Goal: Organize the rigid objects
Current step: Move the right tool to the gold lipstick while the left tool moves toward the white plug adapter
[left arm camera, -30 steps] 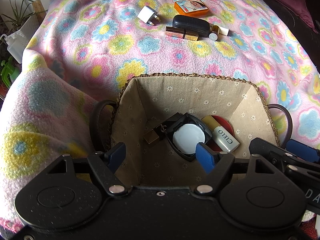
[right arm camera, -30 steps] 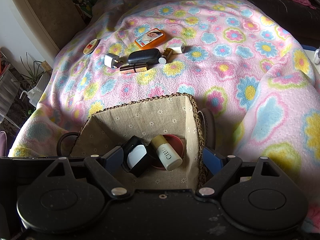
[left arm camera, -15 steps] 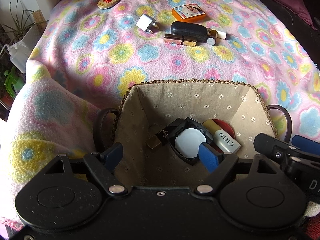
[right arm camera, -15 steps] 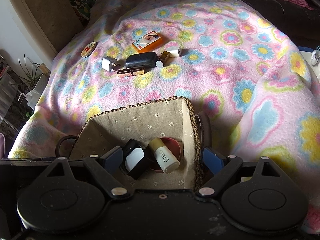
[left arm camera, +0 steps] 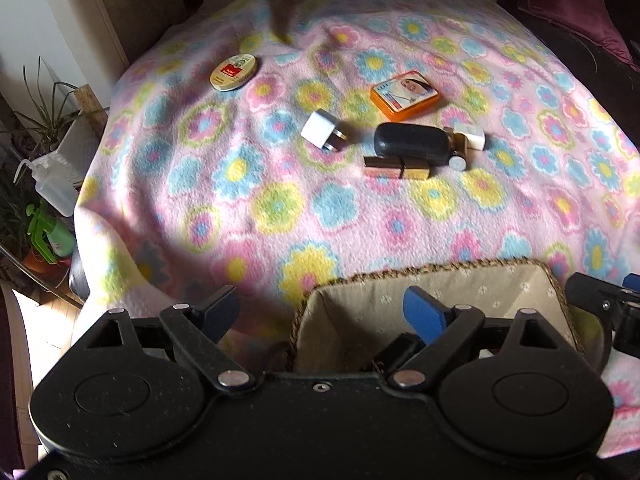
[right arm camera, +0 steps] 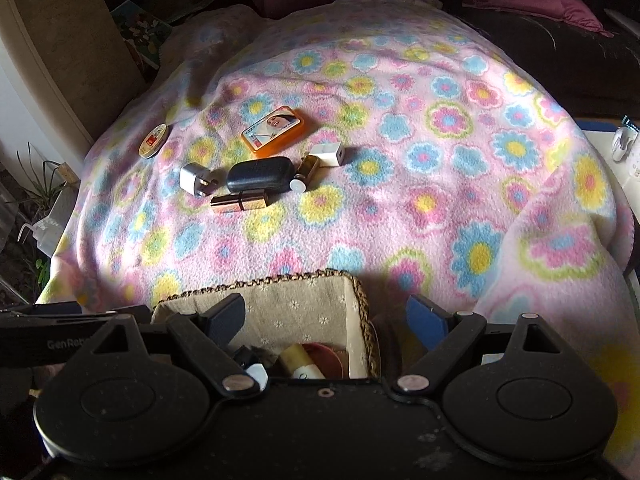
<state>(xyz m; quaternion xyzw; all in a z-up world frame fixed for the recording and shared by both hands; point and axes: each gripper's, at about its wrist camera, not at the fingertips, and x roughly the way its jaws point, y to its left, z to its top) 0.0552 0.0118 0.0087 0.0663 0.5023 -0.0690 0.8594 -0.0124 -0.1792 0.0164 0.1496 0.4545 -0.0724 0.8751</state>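
While peeking past the right gripper [right arm camera: 326, 320], can spot a cream tube [right arm camera: 304, 365] and a red round lid [right arm camera: 328, 354] inside the woven basket with flowery cloth lining [right arm camera: 362, 294]; from the left gripper [left arm camera: 322, 312], only the basket's bare cloth wall. Both tongs wide and empty, the left one's jaws opening. Far ahead on the pink flowery blanket [right arm camera: 400, 184]: black oval case [left arm camera: 412, 145], gold lipstick [left arm camera: 398, 168], white plug [left arm camera: 320, 130], orange tin [left arm camera: 404, 91].

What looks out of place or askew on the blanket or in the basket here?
Nothing is spilled or broken. The only untidy spot is the dark case, with the gold tube and a small bottle crowded against it. The tin lies apart, far left. The basket sits upright.
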